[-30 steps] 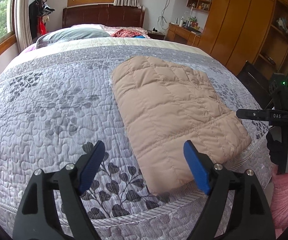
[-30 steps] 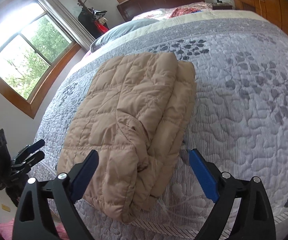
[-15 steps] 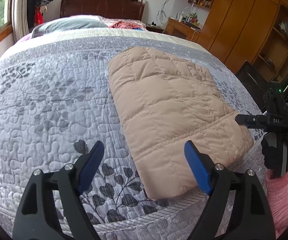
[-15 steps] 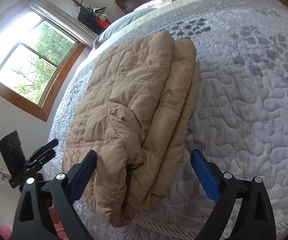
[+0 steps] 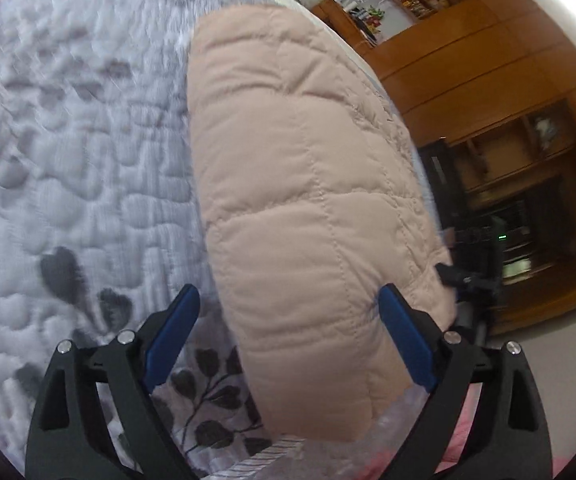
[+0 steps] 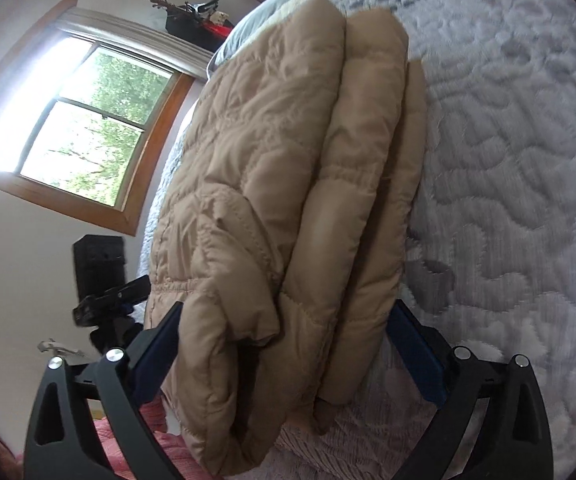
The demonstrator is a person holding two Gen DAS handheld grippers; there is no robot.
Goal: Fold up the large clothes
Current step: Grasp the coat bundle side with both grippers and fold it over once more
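A beige quilted jacket point(image 5: 304, 184) lies folded on the grey quilted bedspread point(image 5: 67, 168), its near end at the bed's edge. My left gripper point(image 5: 288, 336) straddles that end's left corner. Its jaws are opening, with the jacket between the blue pads point(image 5: 171, 336) and not squeezed. In the right wrist view the jacket point(image 6: 271, 168) shows stacked folded layers. My right gripper point(image 6: 288, 356) straddles these at the near end, jaws opening and very wide. Each gripper shows in the other's view: the right gripper point(image 5: 468, 280) past the jacket's right edge, the left gripper point(image 6: 111, 300) at its left edge.
Wooden wardrobes and shelves point(image 5: 488, 80) stand to the right of the bed. A window point(image 6: 87, 128) and a coat rack point(image 6: 191, 12) are on the left wall. A pink sleeve point(image 6: 127, 440) shows at the bottom. The bedspread point(image 6: 508, 160) stretches away to the right.
Both grippers have dropped and moved in on the jacket's near end, which now lies between their jaws. Both views have rolled, and the jaws stand wider.
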